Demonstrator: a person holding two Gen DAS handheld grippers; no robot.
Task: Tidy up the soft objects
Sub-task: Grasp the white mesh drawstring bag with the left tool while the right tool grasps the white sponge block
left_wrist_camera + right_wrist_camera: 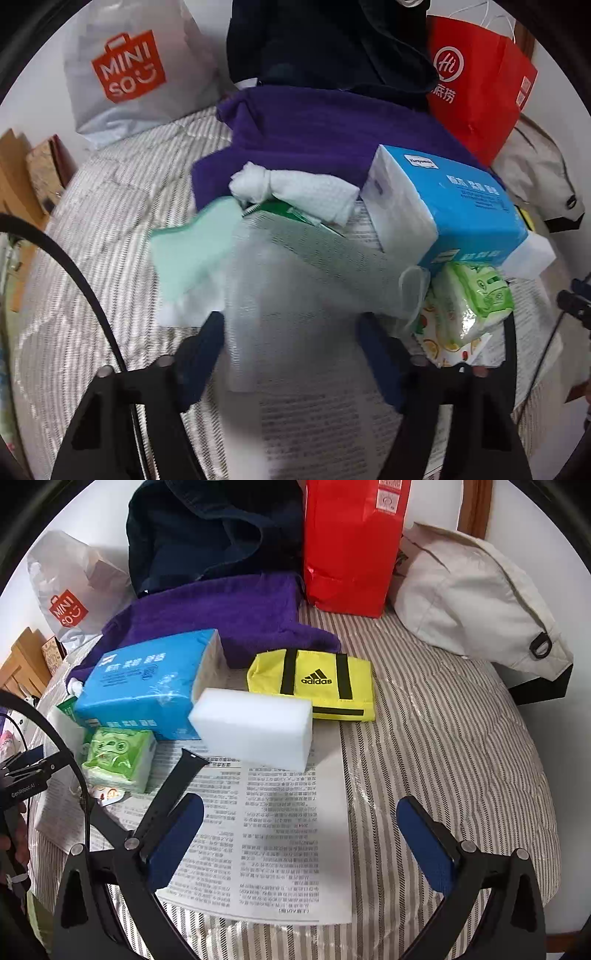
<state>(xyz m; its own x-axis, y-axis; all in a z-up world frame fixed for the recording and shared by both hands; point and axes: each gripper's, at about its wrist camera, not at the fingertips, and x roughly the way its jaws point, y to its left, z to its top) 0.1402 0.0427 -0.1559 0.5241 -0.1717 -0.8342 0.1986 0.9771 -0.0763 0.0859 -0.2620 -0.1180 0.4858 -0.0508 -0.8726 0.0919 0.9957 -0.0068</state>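
The left tongs (291, 354) bracket a clear plastic bag (295, 306) lying on the newspaper (266, 834) on the striped bed (443, 738), pads not visibly pinching yet, so the squeeze should catch the film squarely and lift slowly so nothing snags; the right tongs (299, 834) hang wide open and empty over the paper. Near to far I count one white sponge block (255, 727), one green tissue pack (118, 760), one blue tissue pack (147, 686), one yellow pouch (314, 683), one purple towel (221, 616), one red bag (351, 546), one beige bag (472, 598).
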